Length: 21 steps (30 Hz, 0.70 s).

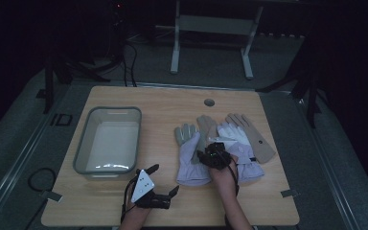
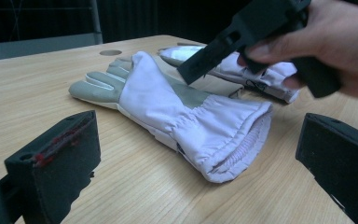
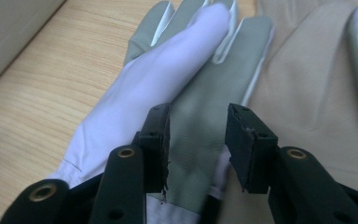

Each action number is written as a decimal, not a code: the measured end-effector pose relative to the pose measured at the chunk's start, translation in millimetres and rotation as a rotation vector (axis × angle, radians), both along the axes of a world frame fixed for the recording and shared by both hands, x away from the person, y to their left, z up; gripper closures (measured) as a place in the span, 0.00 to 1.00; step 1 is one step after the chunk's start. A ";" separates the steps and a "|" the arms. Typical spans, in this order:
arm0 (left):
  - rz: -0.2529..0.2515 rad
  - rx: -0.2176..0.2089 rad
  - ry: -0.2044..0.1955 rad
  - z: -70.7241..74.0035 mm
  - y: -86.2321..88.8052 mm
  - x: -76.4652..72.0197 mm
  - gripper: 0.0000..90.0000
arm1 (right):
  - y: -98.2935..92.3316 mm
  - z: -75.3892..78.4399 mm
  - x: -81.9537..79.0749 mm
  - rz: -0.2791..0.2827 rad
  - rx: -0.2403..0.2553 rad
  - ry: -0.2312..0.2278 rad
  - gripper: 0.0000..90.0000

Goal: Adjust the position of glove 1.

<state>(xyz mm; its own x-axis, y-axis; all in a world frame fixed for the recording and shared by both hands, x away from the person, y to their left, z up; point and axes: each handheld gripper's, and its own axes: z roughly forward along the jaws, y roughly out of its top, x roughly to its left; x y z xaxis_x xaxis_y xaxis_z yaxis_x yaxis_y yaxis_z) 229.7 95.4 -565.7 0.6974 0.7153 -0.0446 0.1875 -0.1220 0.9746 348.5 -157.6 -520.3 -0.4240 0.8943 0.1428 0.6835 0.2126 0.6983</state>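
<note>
Right gripper view: gripper (image 3: 198,144) perhaps half-open over glove (image 3: 186,93)

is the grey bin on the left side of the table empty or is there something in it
Empty. In the high view the grey bin shows only its bare pale floor; the gloves lie outside it on the table.

No text, label, brand, number or sign can be read. A small dark mark is seen at the cuff of the lavender glove (image 2: 186,116), but it cannot be made out.

Lilac-and-grey glove (image 1: 191,155), tan glove (image 1: 255,135), grey bin (image 1: 82,149), light wood table (image 1: 172,103)
</note>
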 end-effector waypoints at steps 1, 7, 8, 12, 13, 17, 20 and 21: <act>0.001 -0.001 0.000 0.0 0.0 0.1 0.00 | -2.3 3.3 1.0 0.009 0.002 0.007 0.64; 0.001 -0.003 0.000 -0.1 -0.1 0.1 0.00 | -15.5 20.9 7.7 0.039 -0.065 0.005 0.58; 0.002 -0.003 0.001 -0.1 -0.1 0.2 0.00 | -18.8 24.2 9.2 0.041 -0.071 -0.001 0.58; 0.001 -0.004 0.001 -0.1 0.0 0.3 0.00 | -36.2 36.9 16.5 0.067 -0.094 -0.008 0.54; 0.001 -0.004 0.001 -0.1 0.0 0.3 0.00 | -39.8 39.2 18.2 0.068 -0.098 -0.011 0.54; 0.001 -0.007 0.002 -0.2 0.1 0.3 0.00 | -54.9 47.2 24.7 0.094 -0.130 -0.010 0.53; 0.000 -0.008 0.003 -0.2 0.1 0.5 0.00 | -62.8 51.5 27.4 0.098 -0.147 -0.016 0.53; 0.000 -0.007 0.003 -0.2 0.2 0.5 0.00 | -72.1 55.9 30.1 0.110 -0.169 -0.021 0.53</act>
<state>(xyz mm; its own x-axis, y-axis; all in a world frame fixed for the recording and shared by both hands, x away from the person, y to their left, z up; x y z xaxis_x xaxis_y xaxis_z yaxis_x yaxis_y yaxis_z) 230.1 95.6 -565.9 0.6972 0.7150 -0.0518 0.1906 -0.1151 0.9749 378.6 -229.7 -464.4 -0.5218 0.8529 -0.0154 0.6354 0.4006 0.6601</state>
